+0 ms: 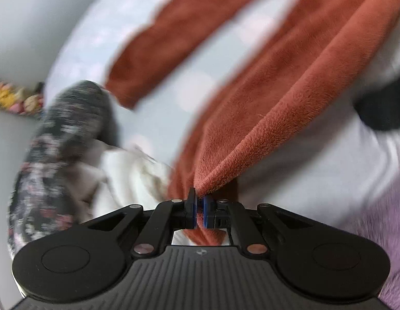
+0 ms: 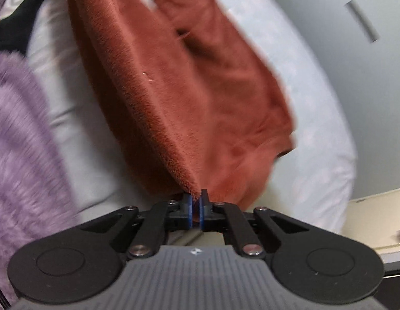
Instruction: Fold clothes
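Note:
A rust-orange fleece garment (image 1: pixel 277 82) hangs stretched between my two grippers above a pale blue bed sheet (image 1: pixel 138 25). My left gripper (image 1: pixel 199 201) is shut on one corner of it, the cloth pinched between the blue pads. My right gripper (image 2: pixel 196 204) is shut on another corner of the same garment (image 2: pixel 189 82). The loose ends of the garment hang away from me in both views. Both views are blurred by motion.
A dark floral garment (image 1: pixel 60 149) and a cream garment (image 1: pixel 130 175) lie on the bed at the left. A purple fuzzy cloth (image 2: pixel 22 139) and a black item (image 2: pixel 14 25) lie at the other side. A cream-coloured surface (image 2: pixel 375 219) stands beside the bed.

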